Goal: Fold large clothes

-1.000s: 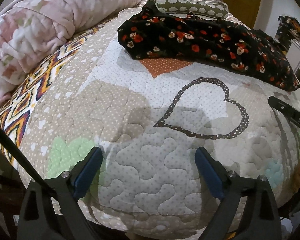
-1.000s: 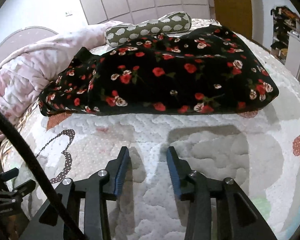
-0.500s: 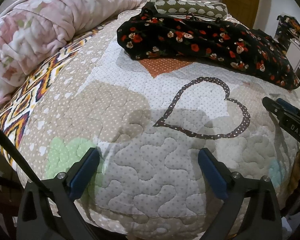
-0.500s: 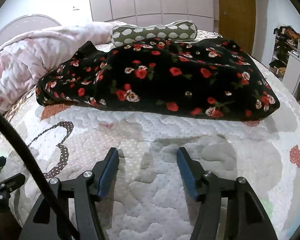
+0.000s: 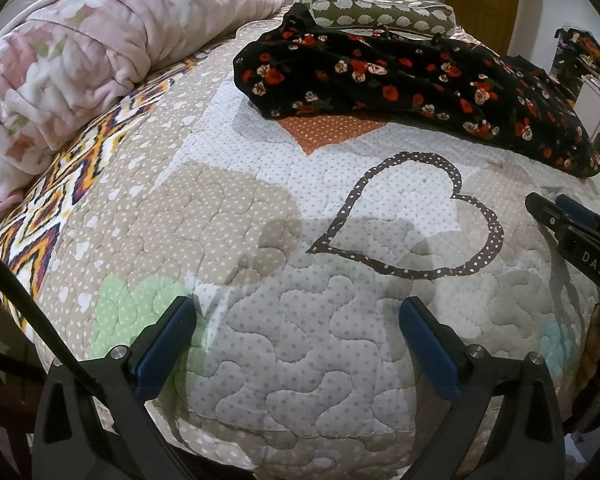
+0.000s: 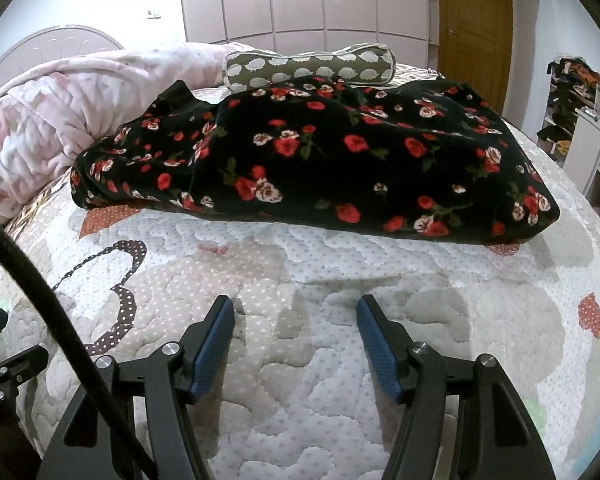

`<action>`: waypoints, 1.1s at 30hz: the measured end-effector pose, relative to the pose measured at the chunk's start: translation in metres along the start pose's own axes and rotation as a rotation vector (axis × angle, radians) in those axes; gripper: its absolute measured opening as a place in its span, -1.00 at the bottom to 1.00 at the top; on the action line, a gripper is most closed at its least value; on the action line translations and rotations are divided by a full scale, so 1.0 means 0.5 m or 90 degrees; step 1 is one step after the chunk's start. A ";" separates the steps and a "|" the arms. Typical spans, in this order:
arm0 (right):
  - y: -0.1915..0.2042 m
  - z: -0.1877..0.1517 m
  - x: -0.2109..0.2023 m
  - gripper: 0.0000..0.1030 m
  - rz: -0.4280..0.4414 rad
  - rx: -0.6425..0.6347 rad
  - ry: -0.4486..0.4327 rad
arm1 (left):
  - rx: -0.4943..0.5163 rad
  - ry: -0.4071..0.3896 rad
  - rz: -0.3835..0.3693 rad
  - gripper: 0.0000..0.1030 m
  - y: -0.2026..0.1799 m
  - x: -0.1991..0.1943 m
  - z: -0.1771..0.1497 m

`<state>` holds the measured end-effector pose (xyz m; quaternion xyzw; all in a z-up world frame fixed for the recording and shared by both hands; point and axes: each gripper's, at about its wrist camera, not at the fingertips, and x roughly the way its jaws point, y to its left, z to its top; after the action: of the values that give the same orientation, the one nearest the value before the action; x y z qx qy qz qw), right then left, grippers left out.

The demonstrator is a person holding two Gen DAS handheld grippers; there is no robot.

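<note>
The left gripper (image 5: 298,316) hangs above the near edge of the bed, its blue-padded fingers (image 5: 168,344) spread wide with nothing between them, over the quilted bedspread (image 5: 260,240) where a green patch and a brown dotted heart outline (image 5: 416,216) are stitched into the pale fabric. The right gripper (image 6: 296,322) is likewise released, its two fingers (image 6: 214,344) parted and holding nothing, poised over the white dotted quilting just short of the garment. That garment, a black floral dress (image 6: 320,160) printed with red and cream roses, lies in a loosely bunched heap across the far middle of the bed, clear of both grippers and touched by neither; its near hem rests on the bedspread and partly covers an orange dotted patch (image 5: 328,132). Directly behind the dress, touching its far edge, lies a long olive bolster pillow (image 6: 308,66) with a white hedgehog print. To the left, a thick pink floral blanket (image 5: 80,56) is rolled up along the side of the bed, over a strip of zigzag-patterned cloth (image 5: 60,200). In the left wrist view the right gripper's black frame shows at the right edge. A wooden door (image 6: 474,28) and pale wardrobe panels (image 6: 300,0) stand beyond the bed, and shelves (image 6: 580,128) crowded with small items sit at the far right.
</note>
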<state>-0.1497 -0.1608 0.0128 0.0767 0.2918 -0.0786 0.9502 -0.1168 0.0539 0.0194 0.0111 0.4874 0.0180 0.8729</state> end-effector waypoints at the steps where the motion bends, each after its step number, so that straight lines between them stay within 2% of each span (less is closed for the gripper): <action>1: 0.000 0.000 0.000 0.31 0.000 0.000 0.000 | 0.000 0.001 0.001 0.97 0.000 0.000 0.000; 19: -0.001 0.001 -0.001 0.40 0.016 0.003 -0.003 | 0.003 0.023 0.025 0.98 -0.005 -0.005 0.011; 21: -0.004 0.000 -0.002 0.40 0.022 0.007 -0.004 | 0.005 0.022 0.029 0.93 -0.007 -0.011 0.013; 24: -0.009 -0.001 -0.002 0.44 0.034 0.012 -0.006 | 0.013 0.015 0.037 0.76 -0.013 -0.028 0.022; 28: -0.016 0.001 -0.003 0.47 0.055 0.014 -0.002 | 0.023 -0.022 0.043 0.75 -0.022 -0.072 0.054; 31: -0.039 0.015 -0.010 0.47 0.092 0.030 0.013 | 0.032 -0.045 0.023 0.75 -0.032 -0.103 0.098; 33: -0.081 0.027 -0.023 0.47 0.085 0.069 0.001 | 0.042 -0.057 0.007 0.75 -0.041 -0.115 0.137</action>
<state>-0.1600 -0.2018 0.0262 0.1475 0.2818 -0.0311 0.9476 -0.0880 0.0308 0.1036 0.0433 0.4481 0.0063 0.8929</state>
